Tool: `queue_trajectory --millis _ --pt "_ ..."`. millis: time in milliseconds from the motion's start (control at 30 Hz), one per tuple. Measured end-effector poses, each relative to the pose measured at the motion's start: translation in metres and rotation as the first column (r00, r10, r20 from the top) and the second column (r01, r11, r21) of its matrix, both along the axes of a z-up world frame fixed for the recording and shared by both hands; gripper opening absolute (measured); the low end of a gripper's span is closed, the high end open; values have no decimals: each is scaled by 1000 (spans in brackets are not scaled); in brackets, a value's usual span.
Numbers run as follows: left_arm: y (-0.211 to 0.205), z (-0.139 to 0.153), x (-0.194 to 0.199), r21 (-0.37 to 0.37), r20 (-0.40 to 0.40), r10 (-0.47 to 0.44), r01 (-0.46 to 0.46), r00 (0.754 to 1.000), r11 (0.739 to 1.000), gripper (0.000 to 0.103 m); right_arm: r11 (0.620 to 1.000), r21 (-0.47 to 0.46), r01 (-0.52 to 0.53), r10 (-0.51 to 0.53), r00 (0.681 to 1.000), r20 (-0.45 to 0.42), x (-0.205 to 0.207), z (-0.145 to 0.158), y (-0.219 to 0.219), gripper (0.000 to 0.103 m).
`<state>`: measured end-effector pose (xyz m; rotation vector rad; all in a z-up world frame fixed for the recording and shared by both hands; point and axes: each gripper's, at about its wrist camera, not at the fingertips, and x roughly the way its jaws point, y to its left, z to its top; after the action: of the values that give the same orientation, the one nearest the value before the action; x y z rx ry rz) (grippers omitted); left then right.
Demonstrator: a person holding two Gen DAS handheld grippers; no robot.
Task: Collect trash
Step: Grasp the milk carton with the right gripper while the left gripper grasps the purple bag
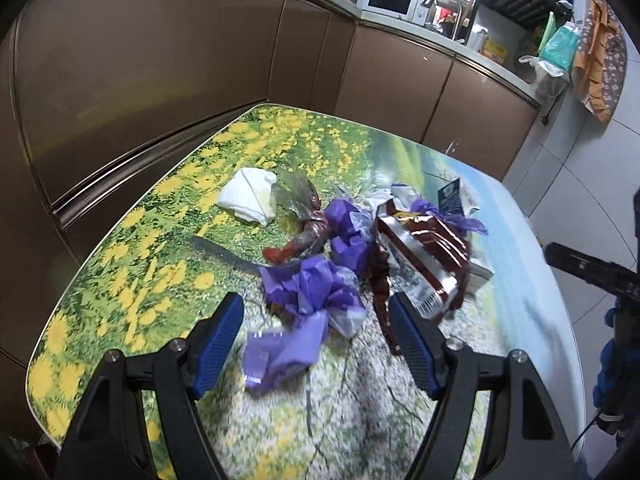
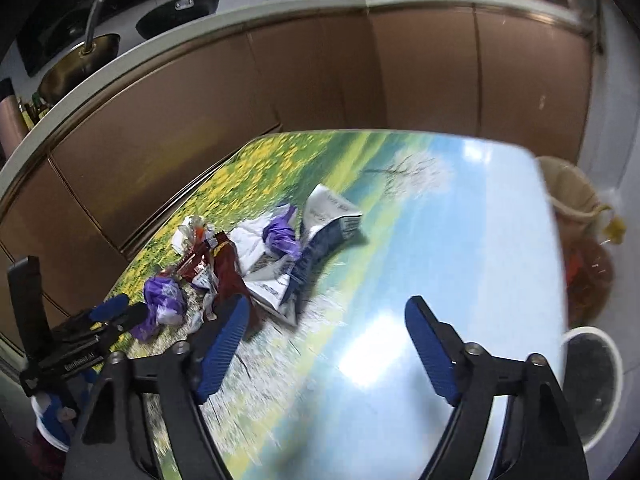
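A heap of trash lies on the table printed with a flower meadow [image 1: 132, 248]: crumpled purple plastic [image 1: 304, 292], a red and silver snack wrapper [image 1: 420, 256], a white tissue [image 1: 250, 196], a clear red-stained wrapper [image 1: 300, 216] and a dark blue packet [image 1: 450, 196]. My left gripper [image 1: 318, 312] is open and empty, its blue pads on either side of the nearest purple plastic. My right gripper [image 2: 328, 320] is open and empty over the bare blue part of the table [image 2: 460, 240], to the right of the heap. The heap [image 2: 248, 256] and the left gripper [image 2: 112, 312] show in the right wrist view.
Brown cabinet fronts [image 1: 152, 80] run close behind and left of the table. A white-rimmed waste bin [image 2: 592, 384] stands on the floor by the table's right edge, with a beige bag [image 2: 568, 192] and an orange mesh bag [image 2: 588, 280] behind it. The counter above carries pans and a microwave.
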<state>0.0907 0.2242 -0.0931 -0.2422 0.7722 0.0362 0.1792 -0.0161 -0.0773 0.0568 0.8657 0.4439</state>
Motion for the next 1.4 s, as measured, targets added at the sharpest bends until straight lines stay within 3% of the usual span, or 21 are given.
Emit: queue_trajectory --millis 100,333,633,700,800,1167,1400 --pt "1 -6 6 -5 -17 0 0 1000 1000 73 1000 11 -13 14 999 -37 18 -10 13 69" --pt "3 -16 9 -22 -38 -12 11 999 1000 68 998 64 -13 22 990 -138 51 -33 38 66" --pt "-3 -19 7 -32 -46 -47 46 998 998 49 999 53 -5 16 975 -221 68 -53 56 61" --pt "-5 -20 8 -36 -48 -54 52 997 998 43 1000 25 -1 7 977 -212 67 -54 56 49" --pt "-6 -20 7 -38 -48 -63 61 997 997 41 1000 -3 -3 2 976 -216 67 -54 53 38" --pt "-8 -19 -7 -86 -58 -86 81 995 993 35 993 -106 -51 27 976 -218 43 -52 28 38" --pt "-14 -13 -24 -110 -50 -108 102 993 989 26 994 -100 -52 29 975 -222 23 -51 8 37"
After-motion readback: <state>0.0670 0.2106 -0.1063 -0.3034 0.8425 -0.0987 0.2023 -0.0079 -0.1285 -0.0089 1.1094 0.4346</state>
